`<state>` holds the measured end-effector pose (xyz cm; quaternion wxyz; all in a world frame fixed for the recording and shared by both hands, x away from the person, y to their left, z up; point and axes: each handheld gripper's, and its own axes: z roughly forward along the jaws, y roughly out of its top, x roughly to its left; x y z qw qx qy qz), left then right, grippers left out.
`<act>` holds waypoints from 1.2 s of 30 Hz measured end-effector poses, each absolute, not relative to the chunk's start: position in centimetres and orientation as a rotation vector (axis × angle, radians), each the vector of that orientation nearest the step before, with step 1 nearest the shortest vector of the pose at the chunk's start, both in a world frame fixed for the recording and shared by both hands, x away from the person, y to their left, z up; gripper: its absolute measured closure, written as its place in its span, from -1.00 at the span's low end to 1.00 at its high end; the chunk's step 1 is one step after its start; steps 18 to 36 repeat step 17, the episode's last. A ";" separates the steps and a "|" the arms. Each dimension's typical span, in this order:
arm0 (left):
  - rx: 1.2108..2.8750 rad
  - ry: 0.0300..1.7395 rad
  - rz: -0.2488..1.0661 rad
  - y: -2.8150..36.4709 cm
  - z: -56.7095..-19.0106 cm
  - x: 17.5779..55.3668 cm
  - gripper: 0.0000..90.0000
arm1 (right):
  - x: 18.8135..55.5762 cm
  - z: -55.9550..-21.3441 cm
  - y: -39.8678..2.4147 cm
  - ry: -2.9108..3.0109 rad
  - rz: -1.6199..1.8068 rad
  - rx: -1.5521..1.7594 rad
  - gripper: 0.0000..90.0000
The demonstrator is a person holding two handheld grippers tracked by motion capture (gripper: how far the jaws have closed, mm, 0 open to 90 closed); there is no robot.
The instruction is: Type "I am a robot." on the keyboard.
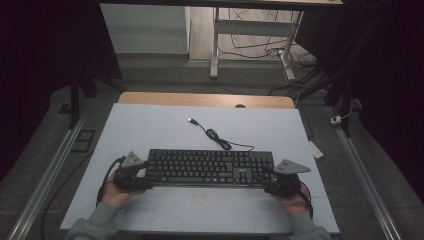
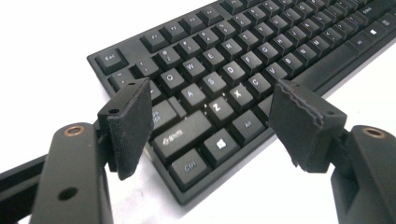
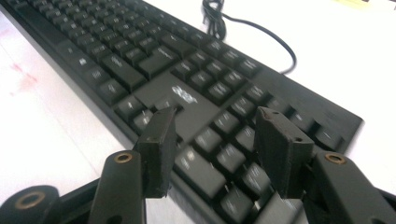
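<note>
Black keyboard (image 1: 210, 167) flat on white table (image 1: 150, 130); left gripper (image 2: 212, 109) and right gripper (image 3: 217, 133) at its ends, jaws spread, gripping nothing.

Two black two-jaw tools: left gripper (image 1: 131, 176), right gripper (image 1: 281, 184), each topped by a grey three-cornered plate. Flat black jaws with rough, frayed pads (image 2: 130, 123), brass-ringed screw holes (image 3: 123, 157). Black cables trail back. Grey-green sleeves (image 1: 97, 225) at both wrists.

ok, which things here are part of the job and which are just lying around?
In the job:
- keyboard
- its cable
- left tool, open at the keyboard's left end
- right tool, open at its right end

Lying about:
- white table
- desk frame and floor cables behind it
</note>
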<state>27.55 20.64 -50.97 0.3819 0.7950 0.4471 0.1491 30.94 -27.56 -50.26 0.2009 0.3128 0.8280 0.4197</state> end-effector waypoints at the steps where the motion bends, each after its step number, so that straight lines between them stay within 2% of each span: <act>1: 2.028 1.141 0.381 20.7 -51.0 27.5 -0.32 | 30.8 -50.3 -27.8 2.311 1.182 0.875 0.07; 36: 2.037 1.126 0.376 20.6 -51.1 27.5 -0.33 | 30.9 -50.3 -28.0 2.311 1.194 0.851 0.02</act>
